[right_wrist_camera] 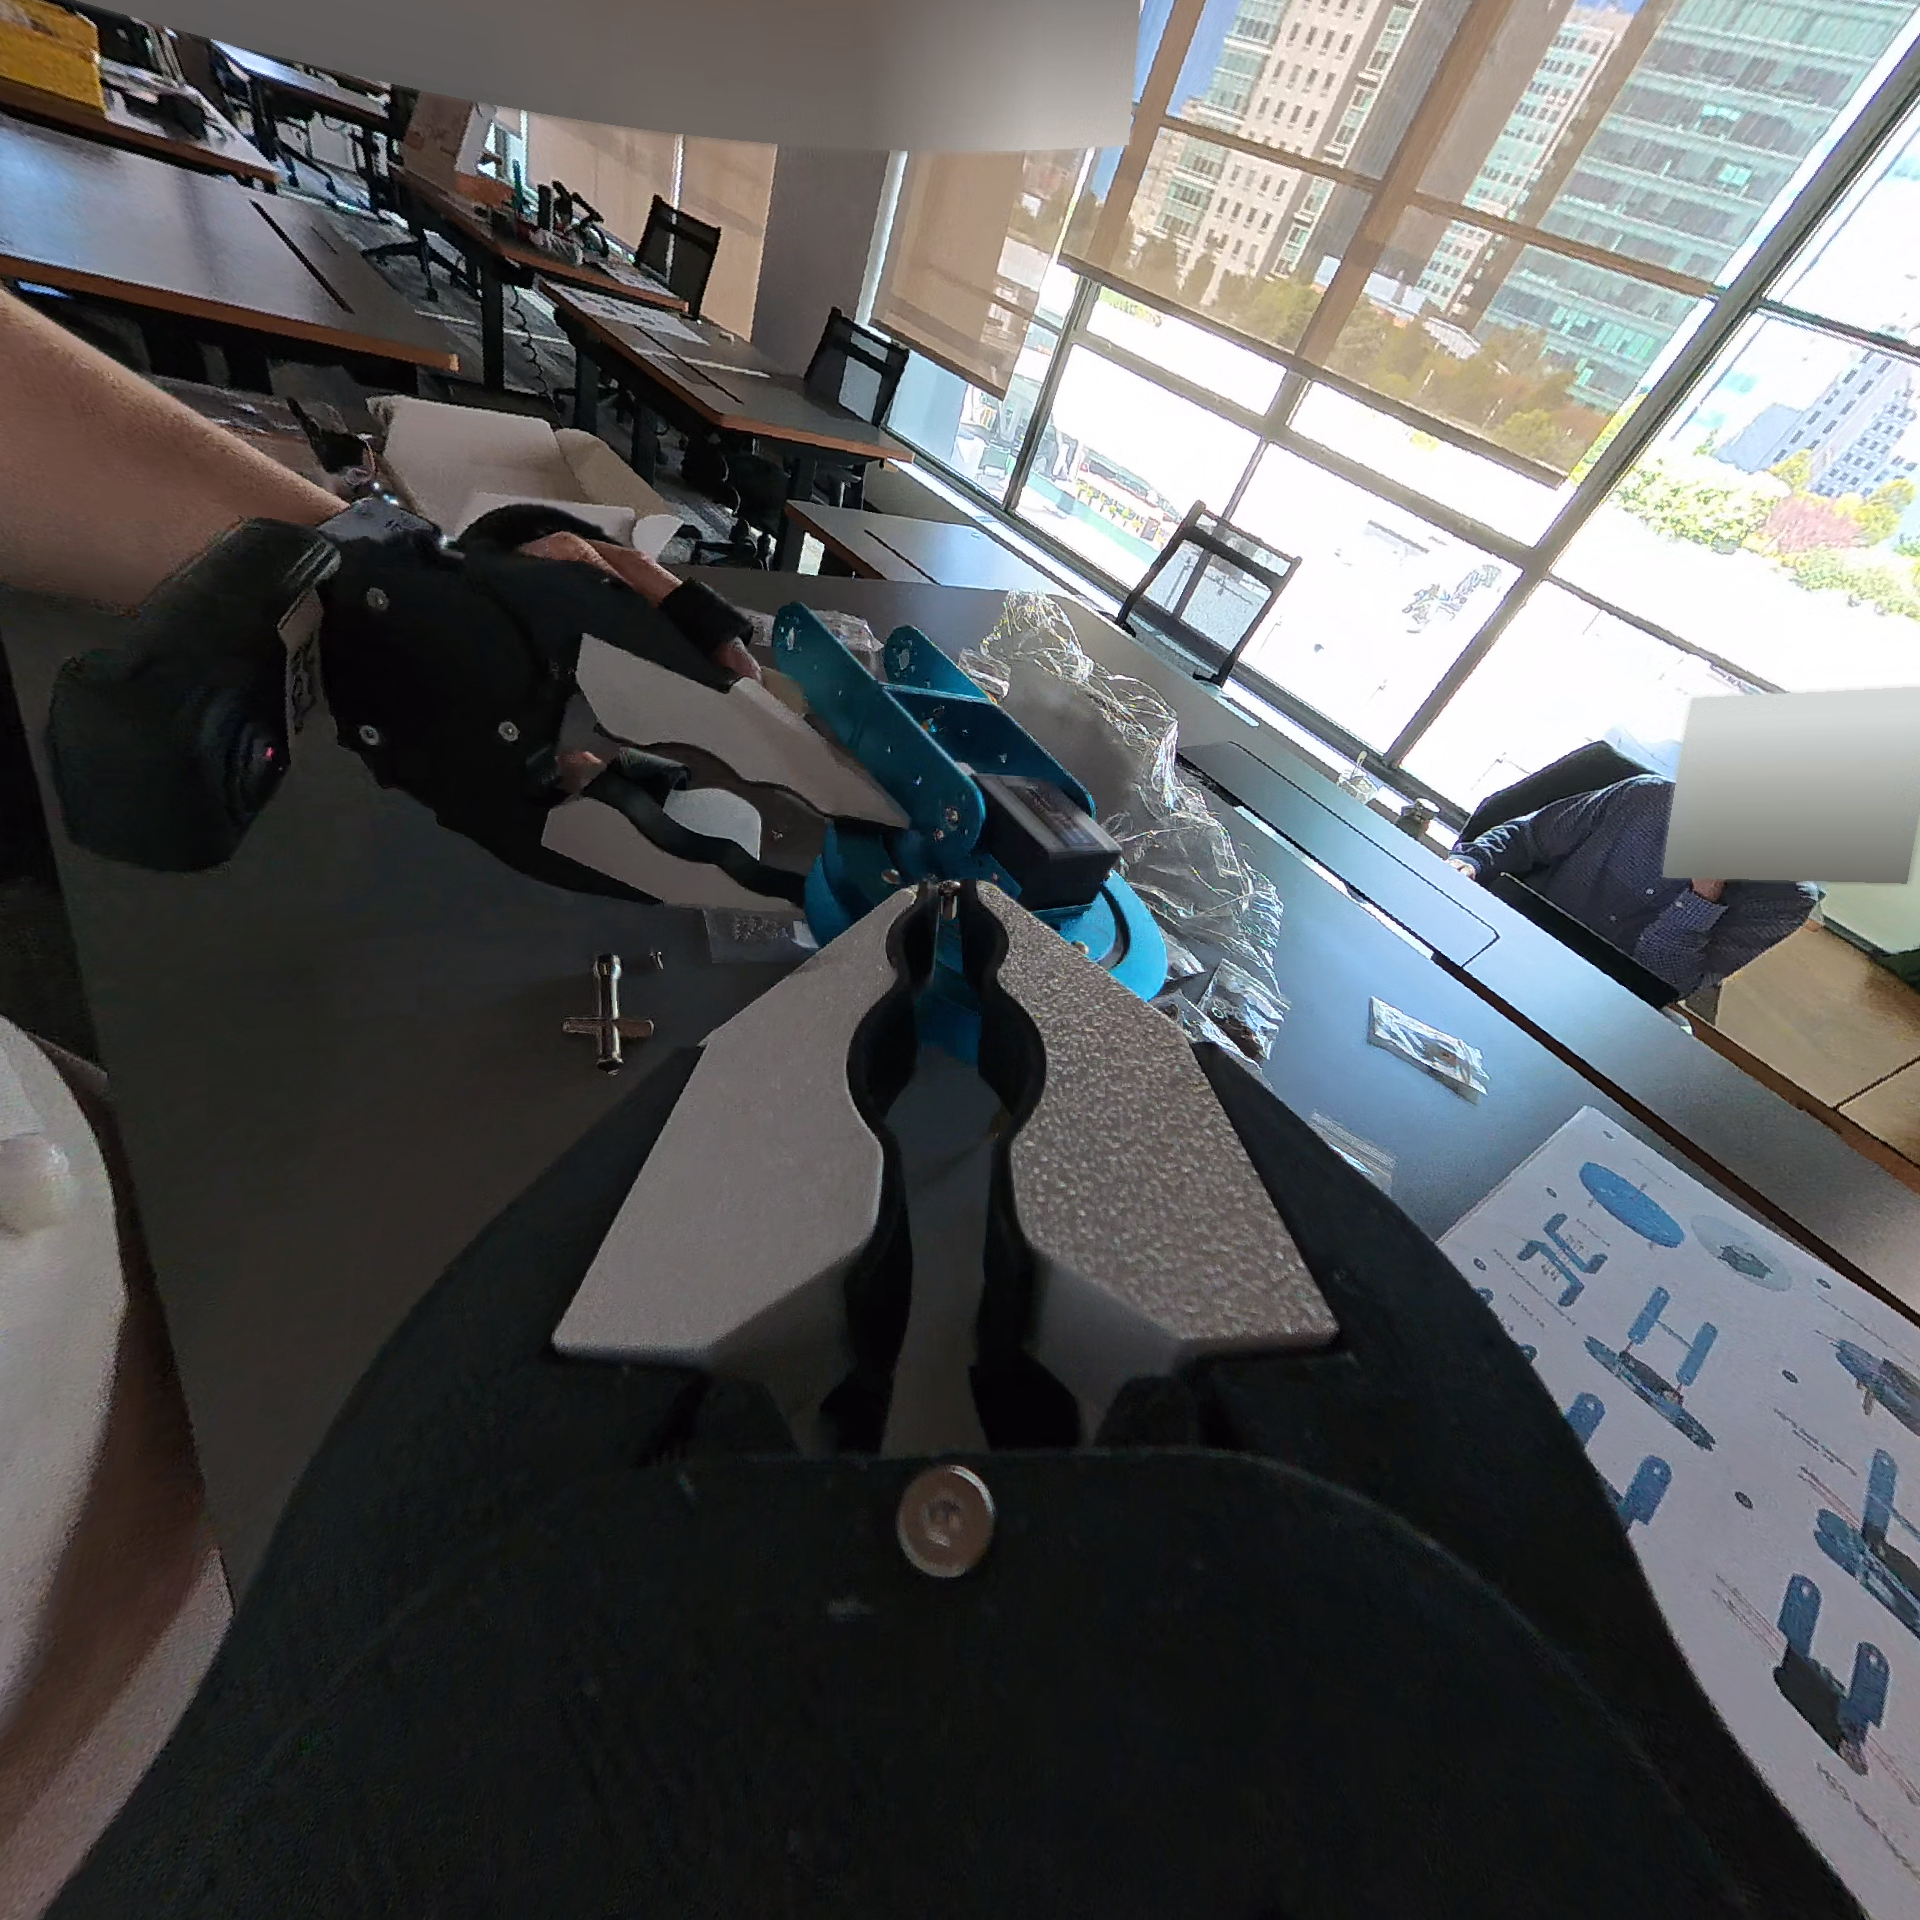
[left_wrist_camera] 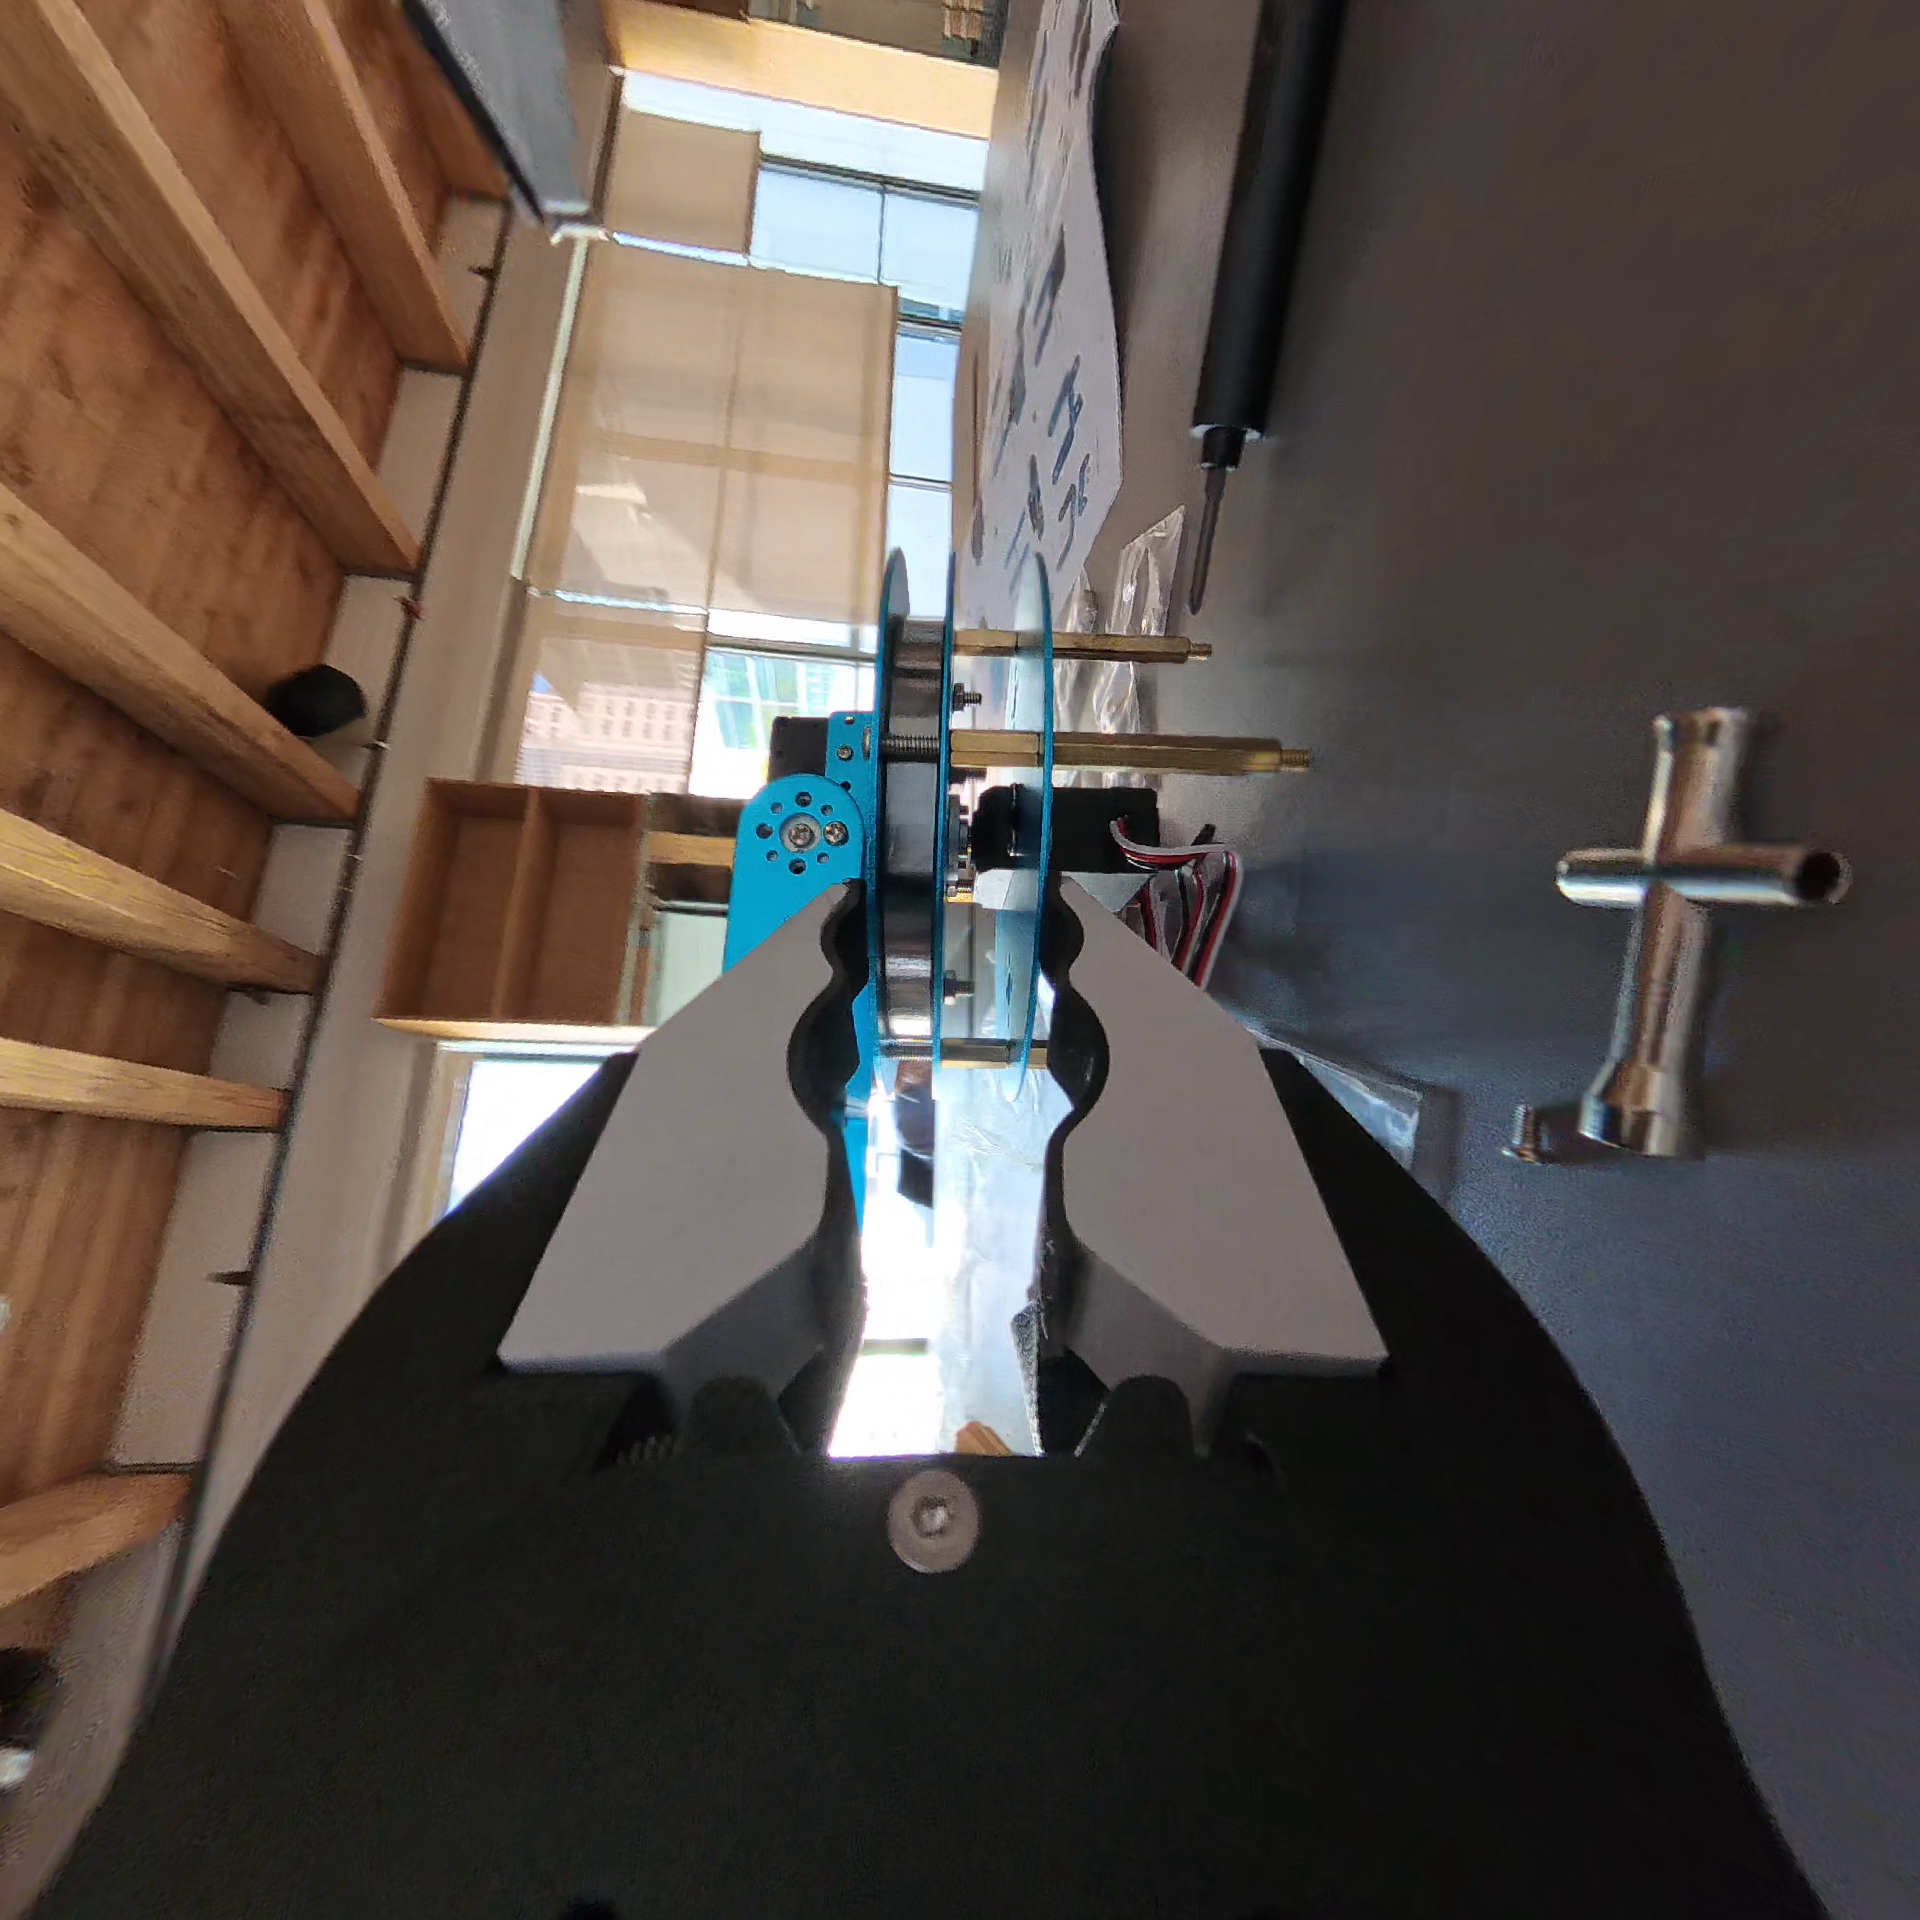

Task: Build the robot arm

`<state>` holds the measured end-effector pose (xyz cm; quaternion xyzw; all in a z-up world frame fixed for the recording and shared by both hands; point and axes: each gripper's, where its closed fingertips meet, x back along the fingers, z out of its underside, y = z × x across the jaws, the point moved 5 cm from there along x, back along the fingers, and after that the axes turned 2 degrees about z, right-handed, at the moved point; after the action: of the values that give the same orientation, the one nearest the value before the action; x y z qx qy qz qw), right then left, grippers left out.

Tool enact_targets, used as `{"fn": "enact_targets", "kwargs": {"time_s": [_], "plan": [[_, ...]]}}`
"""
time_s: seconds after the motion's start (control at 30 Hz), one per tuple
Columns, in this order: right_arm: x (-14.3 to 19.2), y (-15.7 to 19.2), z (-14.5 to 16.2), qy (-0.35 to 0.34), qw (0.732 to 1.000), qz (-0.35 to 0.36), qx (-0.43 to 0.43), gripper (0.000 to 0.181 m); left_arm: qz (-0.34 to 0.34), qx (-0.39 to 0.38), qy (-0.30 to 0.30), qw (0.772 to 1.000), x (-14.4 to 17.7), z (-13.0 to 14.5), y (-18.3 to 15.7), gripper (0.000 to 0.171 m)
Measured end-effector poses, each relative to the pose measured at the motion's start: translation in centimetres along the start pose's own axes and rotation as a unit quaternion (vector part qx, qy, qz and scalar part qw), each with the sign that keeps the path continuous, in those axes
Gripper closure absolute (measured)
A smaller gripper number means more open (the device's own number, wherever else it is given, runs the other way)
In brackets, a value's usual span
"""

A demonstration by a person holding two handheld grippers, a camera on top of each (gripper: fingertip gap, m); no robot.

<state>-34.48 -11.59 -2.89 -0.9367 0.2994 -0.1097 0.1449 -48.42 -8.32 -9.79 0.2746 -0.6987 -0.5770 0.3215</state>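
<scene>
A blue metal robot-base assembly [left_wrist_camera: 904,831] has two round plates, brass standoffs [left_wrist_camera: 1122,750] and a black servo. It lies on its side on the dark table [left_wrist_camera: 1558,623]. My left gripper [left_wrist_camera: 961,904] is shut on it, one finger outside each round plate. In the right wrist view the left gripper [right_wrist_camera: 847,857] holds the same assembly [right_wrist_camera: 935,727] from the left. My right gripper [right_wrist_camera: 940,899] is shut on a small silver screw [right_wrist_camera: 942,891] at its tips. The screw is just in front of the assembly's blue bracket and servo [right_wrist_camera: 1049,831].
A chrome cross wrench [left_wrist_camera: 1683,935] lies on the table [right_wrist_camera: 608,1023] with a loose screw [left_wrist_camera: 1522,1132] beside it. A black screwdriver [left_wrist_camera: 1247,260], a printed sheet of diagrams [right_wrist_camera: 1714,1403] and clear plastic bags [right_wrist_camera: 1122,707] lie around. A person [right_wrist_camera: 1621,873] sits at the far right. Tip to tip, the grippers are about 11 cm apart.
</scene>
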Motion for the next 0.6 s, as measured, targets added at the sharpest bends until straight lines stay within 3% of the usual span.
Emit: {"fn": "enact_targets", "kwargs": {"time_s": [0.33,0.6], "plan": [[0.3,-0.9,-0.9,-0.020,1.000,-0.004,-0.012,0.179,0.086,0.120,0.012,0.989,1.0,-1.5,2.8,0.141],[-1.1,-1.6,-1.0,-0.039,0.998,-0.033,-0.029,0.179,0.171,0.274,-0.004,0.946,1.6,-1.3,4.5,0.141]]}}
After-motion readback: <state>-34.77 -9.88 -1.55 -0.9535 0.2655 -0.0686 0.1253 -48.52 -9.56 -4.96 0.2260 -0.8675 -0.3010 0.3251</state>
